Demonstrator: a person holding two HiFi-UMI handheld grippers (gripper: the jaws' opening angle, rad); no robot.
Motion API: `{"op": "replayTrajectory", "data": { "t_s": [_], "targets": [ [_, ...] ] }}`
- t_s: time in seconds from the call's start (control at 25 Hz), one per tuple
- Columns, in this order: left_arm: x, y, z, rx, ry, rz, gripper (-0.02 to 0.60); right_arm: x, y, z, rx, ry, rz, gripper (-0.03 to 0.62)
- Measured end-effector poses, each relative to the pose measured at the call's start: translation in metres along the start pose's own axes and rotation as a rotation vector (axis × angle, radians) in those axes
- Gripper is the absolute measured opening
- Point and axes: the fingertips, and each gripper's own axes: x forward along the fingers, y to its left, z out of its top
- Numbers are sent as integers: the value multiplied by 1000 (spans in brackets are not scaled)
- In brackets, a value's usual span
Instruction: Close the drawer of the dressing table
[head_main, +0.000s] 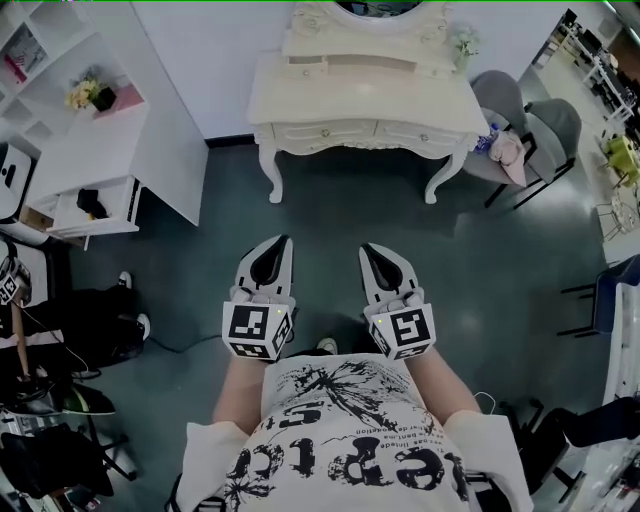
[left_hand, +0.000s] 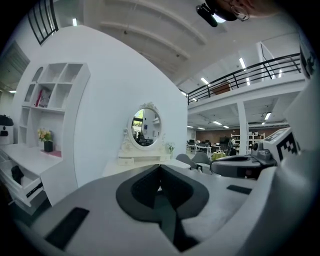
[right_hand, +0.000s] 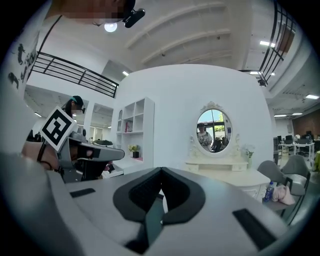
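A dark green floor (head_main: 330, 210) lies between the person and the white wall. Nearest, the left gripper (head_main: 283, 240) and right gripper (head_main: 365, 248) are side by side, each with its jaws closed together on nothing. Well beyond them stands the dressing table (head_main: 365, 95). Its front drawer (head_main: 325, 132) looks flush, so the closing seems done. From this distance a slight gap could not be made out.

Cream dressing table (head_main: 365, 95) (dark teal floor (head_main: 330, 215)), grey chairs (head_main: 528, 130)
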Motion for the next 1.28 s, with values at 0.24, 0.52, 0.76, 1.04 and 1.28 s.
{"op": "replayTrajectory", "data": {
  "t_s": [0.24,0.52,0.76,1.04,1.28],
  "targets": [
    [41,1,-3,-3,18,40,18,27,-39,-8,23,6,32,17],
    [135,-8,20,-12,10,121,18,77,-128,3,3,2,108,17],
    [240,-34,59,-4,-38,165,18,117,-229,22,-35,10,168,17],
    [336,-67,70,43,-24,156,18,155,-320,33,-41,-9,187,17],
    [380,-60,55,6,6,172,18,181,-356,22,-41,20,195,17]
  ]
}}
